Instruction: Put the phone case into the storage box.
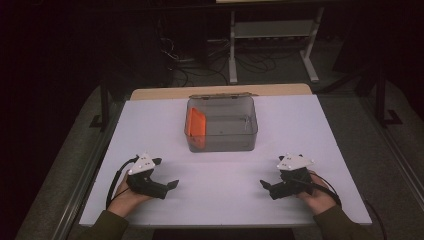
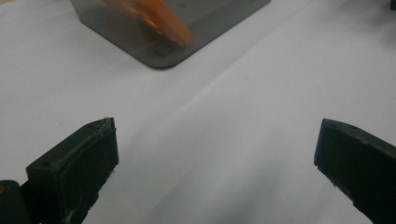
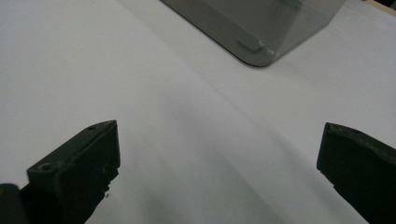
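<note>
A clear grey plastic box [image 1: 222, 125] stands at the middle back of the white table [image 1: 300, 130]. An orange flat piece [image 1: 196, 127] leans against the box's left wall inside. My left gripper [image 1: 166, 173] rests near the front left, held by a hand, its jaws wide apart and nothing between them. My right gripper [image 1: 272, 172] mirrors it at the front right, also open and empty. The left gripper view looks past the left gripper [image 2: 217, 154] to the box's corner [image 2: 163, 51] and the orange piece [image 2: 159, 18]. The right gripper [image 3: 219, 154] faces another corner of the box [image 3: 261, 23].
A strip of wooden tabletop [image 1: 225, 91] shows behind the white sheet. Past the table lie floor cables [image 1: 190, 60] and a white stand's legs [image 1: 310, 55]. Bare white surface stretches between the grippers and the box.
</note>
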### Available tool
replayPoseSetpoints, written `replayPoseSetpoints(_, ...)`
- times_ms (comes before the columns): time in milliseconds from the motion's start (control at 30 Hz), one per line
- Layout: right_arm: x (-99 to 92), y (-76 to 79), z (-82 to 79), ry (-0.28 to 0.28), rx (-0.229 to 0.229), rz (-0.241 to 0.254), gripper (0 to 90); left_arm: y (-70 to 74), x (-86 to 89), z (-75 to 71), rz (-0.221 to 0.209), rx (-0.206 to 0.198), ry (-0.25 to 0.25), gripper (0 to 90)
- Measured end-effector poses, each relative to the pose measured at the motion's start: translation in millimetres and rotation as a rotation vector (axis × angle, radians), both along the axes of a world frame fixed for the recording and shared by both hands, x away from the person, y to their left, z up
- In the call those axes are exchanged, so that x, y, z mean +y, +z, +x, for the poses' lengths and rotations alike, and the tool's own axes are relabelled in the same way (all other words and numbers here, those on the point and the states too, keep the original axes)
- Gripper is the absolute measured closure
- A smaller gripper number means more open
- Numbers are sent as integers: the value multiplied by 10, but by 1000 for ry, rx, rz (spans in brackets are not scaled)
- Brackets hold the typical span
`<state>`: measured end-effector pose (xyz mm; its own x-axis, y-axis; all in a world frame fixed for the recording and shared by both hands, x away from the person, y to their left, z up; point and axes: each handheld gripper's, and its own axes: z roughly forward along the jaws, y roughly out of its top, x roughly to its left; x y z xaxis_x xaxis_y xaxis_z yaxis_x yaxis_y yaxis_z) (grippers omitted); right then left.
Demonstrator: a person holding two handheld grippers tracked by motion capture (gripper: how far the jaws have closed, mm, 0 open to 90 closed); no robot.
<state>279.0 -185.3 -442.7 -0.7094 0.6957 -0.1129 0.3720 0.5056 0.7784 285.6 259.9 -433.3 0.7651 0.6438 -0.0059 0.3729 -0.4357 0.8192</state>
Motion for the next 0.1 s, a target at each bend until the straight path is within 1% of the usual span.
replayPoseSetpoints(100,2,-4,2,-2,4,0,0,-14,-9,7,20,-1,-2,0)
